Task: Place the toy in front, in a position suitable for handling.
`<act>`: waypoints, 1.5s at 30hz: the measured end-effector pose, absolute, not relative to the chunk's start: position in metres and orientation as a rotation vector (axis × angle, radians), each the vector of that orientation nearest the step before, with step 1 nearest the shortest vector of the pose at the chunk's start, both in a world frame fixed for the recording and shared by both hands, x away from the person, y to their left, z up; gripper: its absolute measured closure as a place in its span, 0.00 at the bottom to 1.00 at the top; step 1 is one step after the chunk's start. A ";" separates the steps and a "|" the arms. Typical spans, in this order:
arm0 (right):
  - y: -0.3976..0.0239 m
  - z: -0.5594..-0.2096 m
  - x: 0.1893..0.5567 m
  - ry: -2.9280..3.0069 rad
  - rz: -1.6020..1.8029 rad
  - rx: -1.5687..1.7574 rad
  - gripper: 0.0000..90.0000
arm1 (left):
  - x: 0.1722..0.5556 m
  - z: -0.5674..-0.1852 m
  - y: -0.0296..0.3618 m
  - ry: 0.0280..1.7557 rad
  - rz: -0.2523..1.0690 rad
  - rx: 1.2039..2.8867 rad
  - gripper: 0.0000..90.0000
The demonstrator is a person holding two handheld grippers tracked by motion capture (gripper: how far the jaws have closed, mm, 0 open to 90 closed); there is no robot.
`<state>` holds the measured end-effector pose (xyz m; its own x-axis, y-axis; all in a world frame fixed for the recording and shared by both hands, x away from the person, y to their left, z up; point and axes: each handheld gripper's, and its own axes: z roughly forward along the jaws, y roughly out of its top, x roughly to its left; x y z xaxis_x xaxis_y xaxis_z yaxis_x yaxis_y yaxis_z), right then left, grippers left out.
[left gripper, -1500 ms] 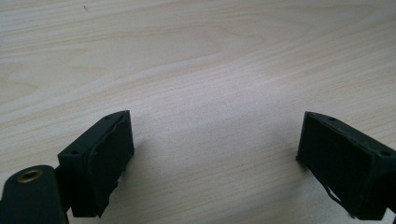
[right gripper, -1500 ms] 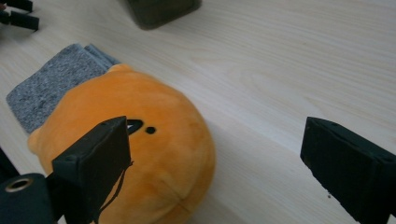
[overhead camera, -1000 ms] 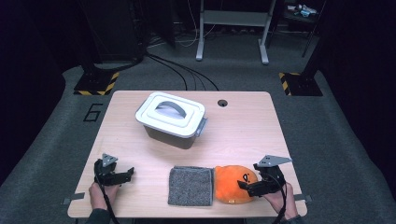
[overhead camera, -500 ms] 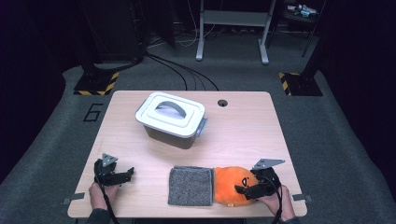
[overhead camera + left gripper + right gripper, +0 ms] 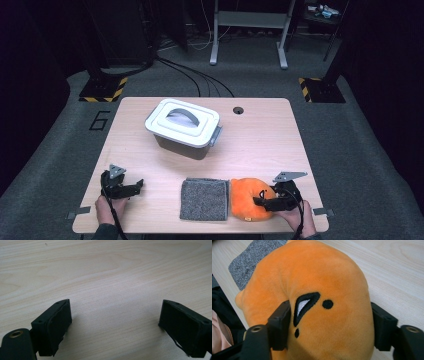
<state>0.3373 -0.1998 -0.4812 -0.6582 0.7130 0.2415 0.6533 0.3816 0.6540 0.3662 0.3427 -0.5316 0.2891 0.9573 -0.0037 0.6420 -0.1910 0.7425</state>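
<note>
Item: orange plush toy (image 5: 248, 199) | loc: on table (image 5: 260, 135), touching grey cloth (image 5: 204, 199), R side | R tongs (image 5: 329, 325): jaws just closed in, pads pressing plush flanks → grip made, lift likely next | L tongs (image 5: 115, 322): wide open, empty, well L of cloth.

A lidded storage bin (image 5: 183, 128) is sitting toward the table's (image 5: 260, 145) centre-left — at 12 o'clock from a folded cloth (image 5: 204, 199) lying on the near edge. A plush toy (image 5: 247, 197) is lying at the cloth's 3 o'clock, touching it. A cable hole (image 5: 238, 110) is sitting at the bin's 2 o'clock.
</note>
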 end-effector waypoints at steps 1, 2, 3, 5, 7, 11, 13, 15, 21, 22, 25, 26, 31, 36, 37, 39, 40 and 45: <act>-0.200 -0.481 0.337 2.539 1.145 1.255 0.37 | 0.366 -0.532 0.343 1.428 0.631 1.920 0.12; -0.200 -0.481 0.336 2.536 1.145 1.247 0.40 | 0.366 -0.532 0.343 1.429 0.631 1.920 0.12; -0.200 -0.481 0.336 2.536 1.152 1.242 0.42 | 0.366 -0.532 0.343 1.429 0.632 1.920 0.12; -0.200 -0.480 0.335 2.530 1.153 1.230 0.46 | 0.366 -0.532 0.343 1.430 0.632 1.919 0.12; -0.200 -0.479 0.334 2.526 1.156 1.223 0.50 | 0.366 -0.532 0.343 1.429 0.632 1.920 0.12; -0.199 -0.478 0.332 2.509 1.164 1.209 0.55 | 0.366 -0.532 0.343 1.430 0.632 1.919 0.12; -0.200 -0.477 0.331 2.500 1.170 1.205 0.57 | 0.366 -0.532 0.343 1.431 0.632 1.918 0.12; -0.199 -0.475 0.329 2.492 1.179 1.198 0.59 | 0.366 -0.532 0.343 1.431 0.632 1.919 0.12; -0.199 -0.470 0.324 2.477 1.216 1.173 0.63 | 0.366 -0.531 0.343 1.434 0.630 1.919 0.12; -0.198 -0.469 0.323 2.474 1.216 1.164 0.63 | 0.366 -0.531 0.343 1.434 0.631 1.919 0.12; -0.197 -0.465 0.322 2.468 1.207 1.147 0.63 | 0.366 -0.531 0.343 1.435 0.630 1.918 0.12; -0.196 -0.463 0.321 2.459 1.206 1.141 0.63 | 0.366 -0.531 0.343 1.435 0.631 1.918 0.12; -0.200 -0.457 0.321 2.430 1.218 1.130 0.62 | 0.366 -0.531 0.343 1.435 0.631 1.918 0.12; -0.202 -0.449 0.323 2.393 1.222 1.135 0.62 | 0.366 -0.532 0.343 1.436 0.634 1.915 0.12; -0.202 -0.448 0.324 2.384 1.218 1.131 0.62 | 0.366 -0.532 0.343 1.436 0.634 1.915 0.12; -0.202 -0.445 0.326 2.372 1.226 1.133 0.61 | 0.366 -0.532 0.343 1.436 0.634 1.915 0.12; -0.202 -0.443 0.327 2.361 1.222 1.130 0.61 | 0.366 -0.532 0.343 1.435 0.634 1.916 0.12; -0.202 -0.437 0.335 2.328 1.206 1.130 0.61 | 0.366 -0.532 0.343 1.436 0.634 1.915 0.12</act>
